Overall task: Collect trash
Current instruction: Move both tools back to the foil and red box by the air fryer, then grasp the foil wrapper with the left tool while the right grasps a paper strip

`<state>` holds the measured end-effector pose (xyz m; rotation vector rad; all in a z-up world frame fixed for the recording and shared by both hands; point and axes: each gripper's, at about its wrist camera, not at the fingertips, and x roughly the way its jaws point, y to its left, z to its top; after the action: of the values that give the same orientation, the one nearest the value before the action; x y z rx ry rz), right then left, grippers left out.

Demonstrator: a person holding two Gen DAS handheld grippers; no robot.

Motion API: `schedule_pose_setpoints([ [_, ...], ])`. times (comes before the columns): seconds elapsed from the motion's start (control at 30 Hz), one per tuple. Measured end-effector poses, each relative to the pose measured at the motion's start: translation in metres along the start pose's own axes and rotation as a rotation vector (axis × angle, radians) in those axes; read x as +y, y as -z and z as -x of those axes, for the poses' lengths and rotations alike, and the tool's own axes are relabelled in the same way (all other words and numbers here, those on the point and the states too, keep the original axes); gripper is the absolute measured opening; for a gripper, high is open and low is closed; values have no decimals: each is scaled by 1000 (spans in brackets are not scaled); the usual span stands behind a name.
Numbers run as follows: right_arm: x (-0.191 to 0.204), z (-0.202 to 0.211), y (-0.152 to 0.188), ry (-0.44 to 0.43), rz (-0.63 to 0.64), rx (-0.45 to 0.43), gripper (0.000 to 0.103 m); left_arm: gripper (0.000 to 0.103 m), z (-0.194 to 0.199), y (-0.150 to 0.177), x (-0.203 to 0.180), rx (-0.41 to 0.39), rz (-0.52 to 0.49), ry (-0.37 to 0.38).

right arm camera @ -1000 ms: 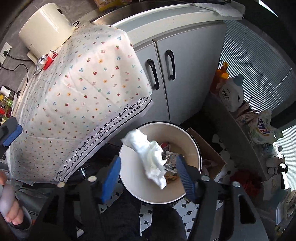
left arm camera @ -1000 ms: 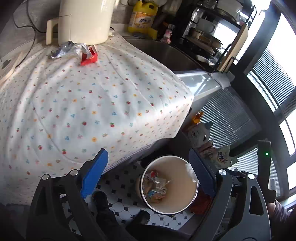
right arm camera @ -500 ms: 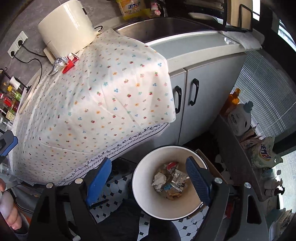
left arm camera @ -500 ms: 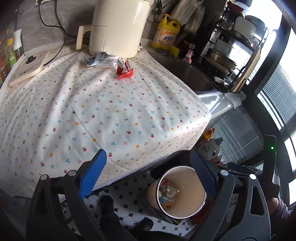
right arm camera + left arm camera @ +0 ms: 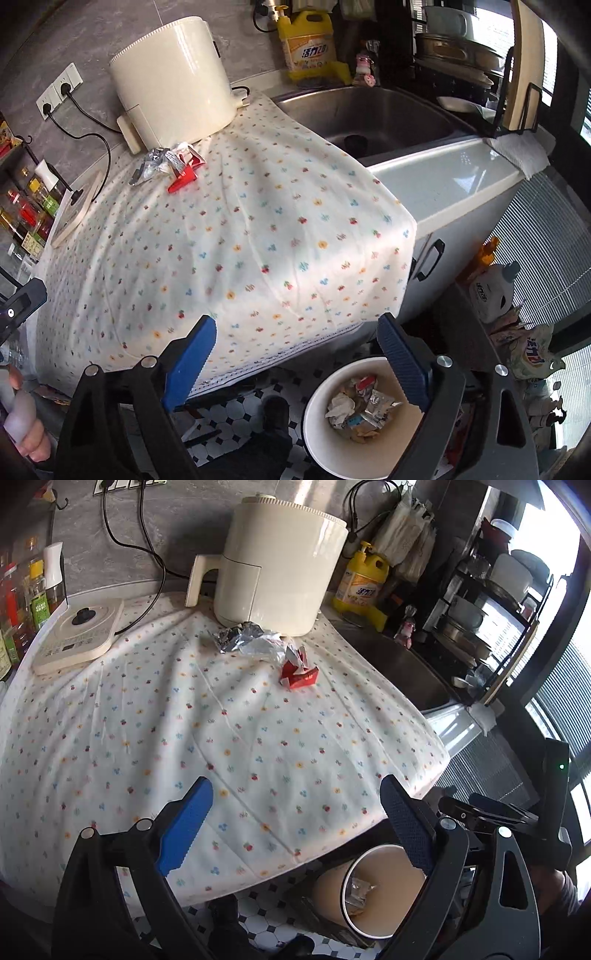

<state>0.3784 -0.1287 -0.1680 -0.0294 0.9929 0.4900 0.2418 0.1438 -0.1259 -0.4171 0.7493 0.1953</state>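
Nearest in the right wrist view, the right gripper [image 5: 295,362] has its blue pads [image 5: 190,354] wide apart and still spreading, with nothing between them. Below it on the tiled floor stands the white bin [image 5: 314,417], holding crumpled paper and foil wrappers; its lower rim is cut off by the frame, and the right finger covers part of its edge. In the left wrist view the left gripper [image 5: 295,830] also stands apart and empty. From there the bin [image 5: 345,890] is half hidden behind the right finger and the worktop's near edge, so little of its contents can be made out.

A floral cloth [image 5: 240,240] covers the worktop and hangs over its near edge, hiding the surface beneath. Towards the far edge, just in front of the cream appliance [image 5: 277,565], lie the crumpled foil wrapper [image 5: 247,642] and the red wrapper [image 5: 299,675], close together; whether they touch is hard to tell. Near the far left corner sits a flat cream base [image 5: 77,635] with a cord. Beyond the cloth's right edge is the sink [image 5: 369,114], with a yellow bottle [image 5: 310,44] behind it. At the lower left of the right view a hand [image 5: 22,424] is cut off by the frame.
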Motion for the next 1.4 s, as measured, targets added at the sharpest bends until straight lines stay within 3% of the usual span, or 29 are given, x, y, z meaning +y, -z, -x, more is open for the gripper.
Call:
schedule_pose_setpoints([
  [0.33,58,-19,-48,-5,22,-62,90,91,-16,-47,49,-50,4,29],
  [0.63,92,-36,-78,-34,-6,-106,90,91,-58,-87,84,-34,-14,87],
  [0.83,105,-53,-97,-26,-25,-99,84,90,-90,-112,96,-15,-26,120],
  [1.4,138,-126,-140,-10,-51,21,71,65,-187,-165,103,79,-113,191],
])
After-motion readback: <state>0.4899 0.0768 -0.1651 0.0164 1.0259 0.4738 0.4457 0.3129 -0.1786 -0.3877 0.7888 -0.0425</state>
